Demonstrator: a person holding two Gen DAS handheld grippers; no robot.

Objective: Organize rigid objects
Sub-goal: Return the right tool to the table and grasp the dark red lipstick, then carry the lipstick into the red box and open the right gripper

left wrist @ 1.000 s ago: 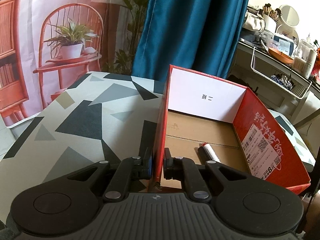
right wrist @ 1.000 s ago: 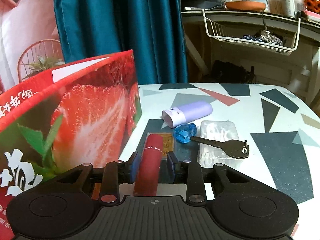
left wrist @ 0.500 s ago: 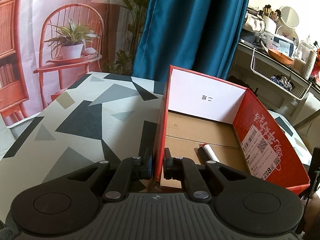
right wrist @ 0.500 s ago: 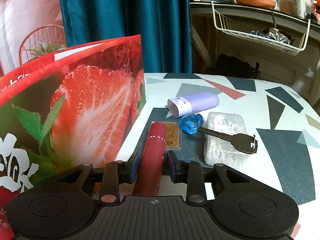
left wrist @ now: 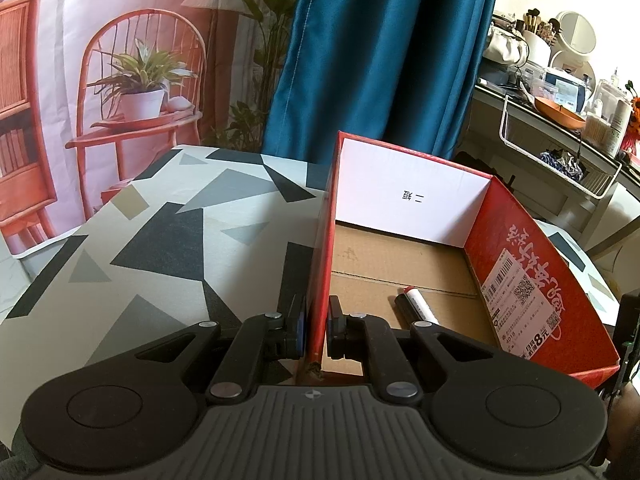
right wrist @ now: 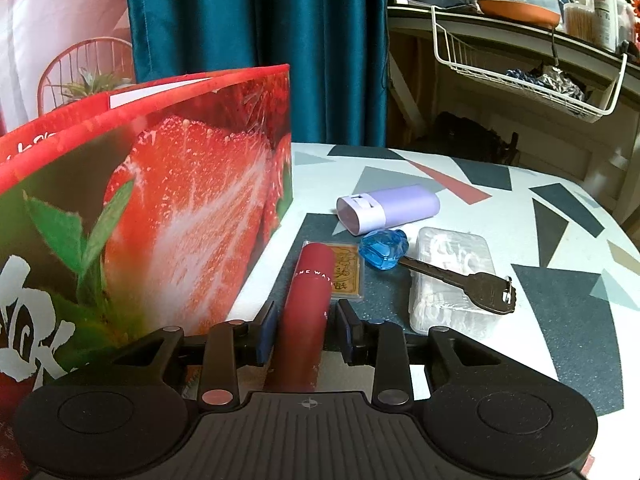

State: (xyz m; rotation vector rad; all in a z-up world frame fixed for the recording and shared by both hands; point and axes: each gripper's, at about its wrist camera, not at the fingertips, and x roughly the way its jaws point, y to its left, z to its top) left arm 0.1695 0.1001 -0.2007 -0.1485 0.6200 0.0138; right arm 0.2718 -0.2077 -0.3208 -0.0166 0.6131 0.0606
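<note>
A red cardboard box (left wrist: 520,280) printed with a strawberry (right wrist: 160,208) stands open on the patterned table (left wrist: 160,248). My left gripper (left wrist: 316,320) is shut on its near left wall. A black and white marker (left wrist: 416,306) lies on the box floor. To the right of the box, my right gripper (right wrist: 306,320) is shut on a dark red tube (right wrist: 314,276) that points forward, close to the box's outer wall. Beyond it lie a gold card (right wrist: 348,268), a blue gem-shaped piece (right wrist: 384,250), a lilac case (right wrist: 388,210) and a key (right wrist: 480,284) on top of a clear plastic case (right wrist: 452,248).
A blue curtain (left wrist: 380,60) hangs behind the table. At the right stands a cluttered shelf with a white wire basket (right wrist: 520,72) under it. The table's right edge (right wrist: 624,224) curves round near the loose objects. A printed backdrop (left wrist: 120,80) hangs to the left.
The right gripper has shifted and rolled slightly with the red tube in it, so the box and the loose objects sit a little differently in its view. The left gripper has kept still on the box wall.
</note>
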